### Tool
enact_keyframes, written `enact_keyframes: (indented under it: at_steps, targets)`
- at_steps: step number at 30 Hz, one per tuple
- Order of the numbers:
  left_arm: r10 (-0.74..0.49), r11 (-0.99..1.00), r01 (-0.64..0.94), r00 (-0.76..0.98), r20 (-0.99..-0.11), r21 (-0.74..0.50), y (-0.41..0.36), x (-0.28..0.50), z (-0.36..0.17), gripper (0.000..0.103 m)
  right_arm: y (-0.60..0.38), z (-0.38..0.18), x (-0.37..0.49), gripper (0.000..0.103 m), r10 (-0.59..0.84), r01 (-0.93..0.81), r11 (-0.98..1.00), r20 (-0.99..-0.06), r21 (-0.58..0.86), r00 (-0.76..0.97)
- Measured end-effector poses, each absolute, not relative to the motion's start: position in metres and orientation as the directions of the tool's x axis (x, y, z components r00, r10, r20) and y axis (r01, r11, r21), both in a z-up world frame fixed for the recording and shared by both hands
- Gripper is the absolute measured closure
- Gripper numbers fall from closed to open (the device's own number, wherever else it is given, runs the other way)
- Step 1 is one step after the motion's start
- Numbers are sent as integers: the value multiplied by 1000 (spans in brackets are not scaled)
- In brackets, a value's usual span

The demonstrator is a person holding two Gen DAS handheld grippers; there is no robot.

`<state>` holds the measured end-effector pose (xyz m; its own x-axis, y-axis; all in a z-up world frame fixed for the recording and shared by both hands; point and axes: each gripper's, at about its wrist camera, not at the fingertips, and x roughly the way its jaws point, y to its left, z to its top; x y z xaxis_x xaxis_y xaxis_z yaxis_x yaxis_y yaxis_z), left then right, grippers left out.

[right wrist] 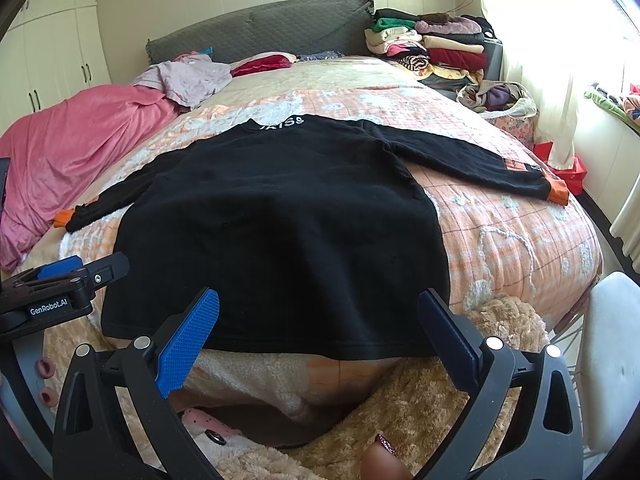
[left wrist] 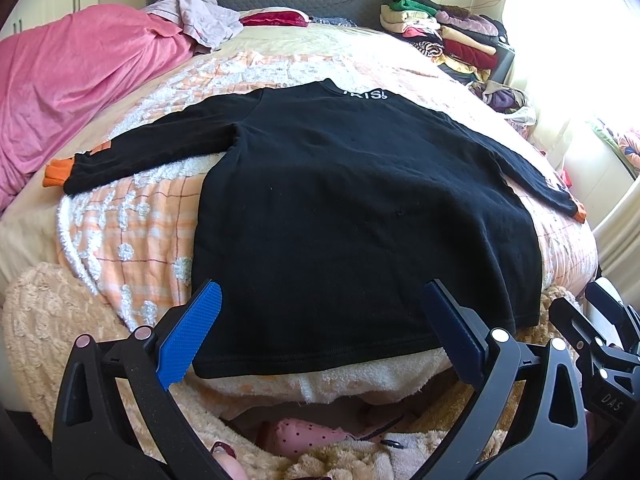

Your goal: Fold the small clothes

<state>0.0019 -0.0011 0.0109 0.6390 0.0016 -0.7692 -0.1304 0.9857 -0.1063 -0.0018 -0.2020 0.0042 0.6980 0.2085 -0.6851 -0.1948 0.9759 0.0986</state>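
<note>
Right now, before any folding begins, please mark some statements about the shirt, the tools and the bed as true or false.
1. The black shirt lies spread flat with both sleeves stretched out. True.
2. The left tool is shut on the shirt's hem. False: it is open and holds nothing.
3. The right tool is open, near the hem. True.
4. The sleeve cuffs are green. False: they are orange.
5. A stack of folded clothes sits at the far corner of the bed, by the headboard. True.
6. The pink blanket covers the shirt. False: it lies bunched apart, to the side.
</note>
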Motion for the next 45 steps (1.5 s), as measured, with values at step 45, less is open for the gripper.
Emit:
enact_keyframes:
  at_steps: [45]
  targets:
    - [-30, 989, -91, 636, -771, -113, -6, 58, 7, 8, -217, 7, 54, 4, 185, -123, 983, -688, 138, 701]
